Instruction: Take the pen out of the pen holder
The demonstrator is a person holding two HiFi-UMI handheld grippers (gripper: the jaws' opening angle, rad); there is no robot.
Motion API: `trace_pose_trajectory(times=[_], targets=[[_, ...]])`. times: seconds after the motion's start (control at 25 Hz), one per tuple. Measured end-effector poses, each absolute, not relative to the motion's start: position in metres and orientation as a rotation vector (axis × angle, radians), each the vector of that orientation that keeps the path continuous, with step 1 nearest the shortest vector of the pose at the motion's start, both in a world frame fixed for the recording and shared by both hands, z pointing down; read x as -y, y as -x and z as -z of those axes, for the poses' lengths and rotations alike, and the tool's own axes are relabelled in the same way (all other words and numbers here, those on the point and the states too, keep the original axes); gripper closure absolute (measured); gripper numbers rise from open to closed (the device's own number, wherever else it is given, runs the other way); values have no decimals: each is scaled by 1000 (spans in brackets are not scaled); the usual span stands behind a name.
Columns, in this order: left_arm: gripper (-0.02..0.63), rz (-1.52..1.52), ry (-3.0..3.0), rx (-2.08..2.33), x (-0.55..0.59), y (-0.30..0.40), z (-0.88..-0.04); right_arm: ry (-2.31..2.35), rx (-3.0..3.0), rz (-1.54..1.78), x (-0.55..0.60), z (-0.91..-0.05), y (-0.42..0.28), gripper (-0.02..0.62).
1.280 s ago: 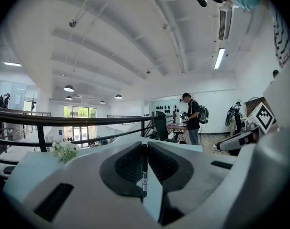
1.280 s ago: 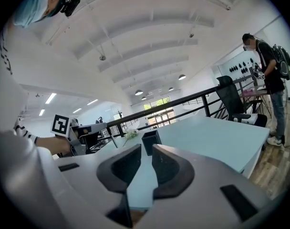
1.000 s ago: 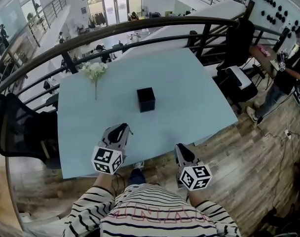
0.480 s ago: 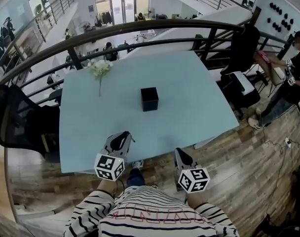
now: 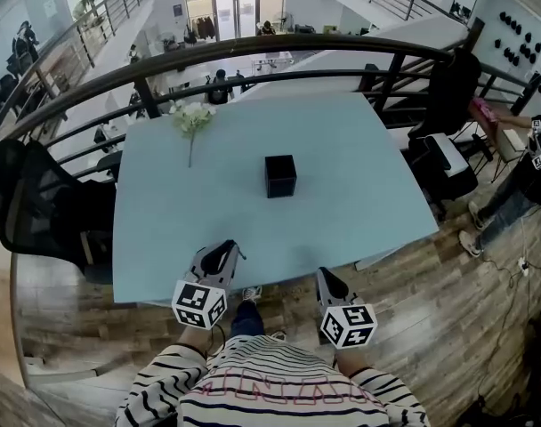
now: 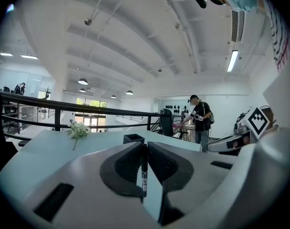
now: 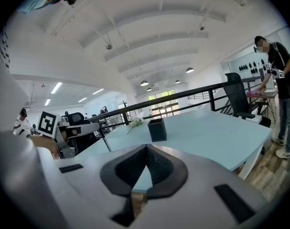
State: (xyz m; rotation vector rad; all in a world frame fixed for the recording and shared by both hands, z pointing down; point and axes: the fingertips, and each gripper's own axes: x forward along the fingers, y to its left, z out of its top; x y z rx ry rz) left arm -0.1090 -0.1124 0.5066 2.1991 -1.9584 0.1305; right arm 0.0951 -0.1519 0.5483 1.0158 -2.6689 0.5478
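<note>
The black square pen holder (image 5: pixel 280 175) stands upright near the middle of the pale blue table (image 5: pixel 359 185). No pen shows above its rim. My left gripper (image 5: pixel 224 249) hovers over the table's near edge, well short of the holder, and is shut on a thin black pen (image 6: pixel 144 168). The pen lies along the jaws, pinched between the pads. In the left gripper view the holder (image 6: pixel 133 138) sits just beyond the pen's tip. My right gripper (image 5: pixel 325 276) hangs off the near edge; its jaws meet at the tips with nothing between them. The holder (image 7: pixel 157 129) stands ahead of it.
A white flower (image 5: pixel 191 118) lies at the table's far left corner. A dark railing (image 5: pixel 253 47) curves behind the table. Black chairs (image 5: pixel 39 203) stand to the left and a person (image 5: pixel 528 176) stands at a desk on the right. Wooden floor lies beyond the near edge.
My left gripper, with the pen in it, has drawn back a little from the holder toward the table's near edge. The right gripper has stayed in place.
</note>
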Motion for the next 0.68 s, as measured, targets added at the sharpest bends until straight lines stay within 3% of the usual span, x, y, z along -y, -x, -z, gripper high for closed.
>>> trace_pose_trajectory(times=[0.68], targets=[[551, -138, -2197, 1960, 104, 114, -503, -1018, 2677, -530, 148, -542, -87, 569]])
